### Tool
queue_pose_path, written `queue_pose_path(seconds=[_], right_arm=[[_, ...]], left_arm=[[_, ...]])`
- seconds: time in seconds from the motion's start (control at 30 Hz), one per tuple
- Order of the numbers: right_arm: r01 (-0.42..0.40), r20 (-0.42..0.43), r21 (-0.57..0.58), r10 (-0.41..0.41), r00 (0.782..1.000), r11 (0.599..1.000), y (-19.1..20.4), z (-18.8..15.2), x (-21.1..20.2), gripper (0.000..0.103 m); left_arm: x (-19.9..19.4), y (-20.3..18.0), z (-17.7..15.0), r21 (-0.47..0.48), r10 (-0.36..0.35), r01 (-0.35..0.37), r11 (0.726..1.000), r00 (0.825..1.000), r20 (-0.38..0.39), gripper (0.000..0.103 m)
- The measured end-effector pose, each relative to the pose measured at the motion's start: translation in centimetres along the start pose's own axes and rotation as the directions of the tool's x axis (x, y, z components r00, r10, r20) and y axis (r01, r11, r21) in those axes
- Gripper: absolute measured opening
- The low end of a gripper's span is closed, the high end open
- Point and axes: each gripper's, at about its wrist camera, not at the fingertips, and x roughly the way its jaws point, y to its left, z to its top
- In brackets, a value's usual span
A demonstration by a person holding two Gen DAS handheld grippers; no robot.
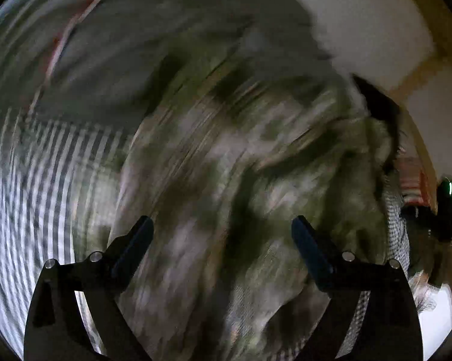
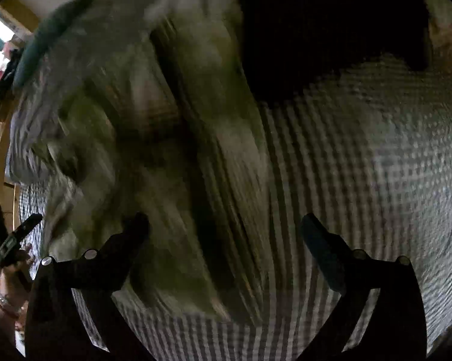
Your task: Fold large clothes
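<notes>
Left gripper [image 1: 223,225] jaws spread, holding nothing, right gripper [image 2: 226,225] the same, likely because both are between grasps. Rumpled green-grey garment [image 1: 226,165] lies heaped on the checked bedsheet [image 2: 361,165], under both grippers; heavy blur hides edges.

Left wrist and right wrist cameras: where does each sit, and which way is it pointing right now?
Left wrist: on the left gripper, facing down its open fingers at the blurred olive garment on checked bedding.
Right wrist: on the right gripper, fingers open, over the same bedding; the person's left hand shows at the far left edge.
Shared: garment and bedding, both motion-blurred.
</notes>
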Motion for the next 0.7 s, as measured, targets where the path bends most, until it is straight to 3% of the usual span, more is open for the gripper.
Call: queue_pose_path(seconds=[0.03, 0.13, 0.2, 0.27, 0.33, 0.47, 0.5, 0.6, 0.7], right_arm=[[-0.051, -0.012, 0.059, 0.051, 0.999, 0.997, -1.2, -1.4, 0.5, 0.099], [-0.166, -0.007, 0.221, 0.172, 0.985, 0.961, -3.6, -4.8, 1.2, 0.100], [-0.203, 0.010, 0.313, 0.210, 0.978, 0.928, -4.8, -7.2, 1.7, 0.100], [-0.280, 0.041, 0.417, 0.290, 0.956, 0.865, -5.8, -9.1, 2.6, 0.099], [-0.358, 0.075, 0.516, 0.375, 0.924, 0.778, -6.2, -10.9, 4.1, 0.099], [-0.406, 0.093, 0.579, 0.438, 0.894, 0.707, -5.5, -12.3, 6.6, 0.099], [-0.426, 0.117, 0.588, 0.449, 0.886, 0.688, -5.4, -12.4, 6.9, 0.099], [-0.479, 0.204, 0.605, 0.457, 0.866, 0.636, -5.7, -11.8, 7.5, 0.098], [-0.527, 0.286, 0.637, 0.463, 0.839, 0.563, -6.5, -10.3, 8.0, 0.098]], left_arm=[[0.0, 1.1, -0.9, -0.056, -0.001, 0.000, 0.998, 1.000, -0.029, 0.091], [-2.1, 1.7, -4.1, -0.117, 0.027, -0.024, 0.993, 0.999, 0.017, 0.091], [-3.0, 1.9, -6.1, -0.185, -0.031, 0.036, 0.982, 0.999, 0.029, 0.091], [-3.6, 2.1, -7.3, -0.281, -0.050, 0.068, 0.957, 0.996, 0.072, 0.091], [-4.2, 2.1, -8.6, -0.411, -0.053, 0.097, 0.906, 0.992, 0.118, 0.091], [-3.7, 3.0, -12.2, -0.667, -0.092, 0.144, 0.731, 0.989, 0.112, 0.096], [-3.6, 3.2, -13.1, -0.695, -0.113, 0.165, 0.699, 0.986, 0.121, 0.097], [-1.8, 3.0, -13.9, -0.728, -0.164, 0.213, 0.651, 0.977, 0.139, 0.097], [0.0, 3.8, -13.6, -0.754, -0.178, 0.275, 0.597, 0.961, 0.210, 0.097]])
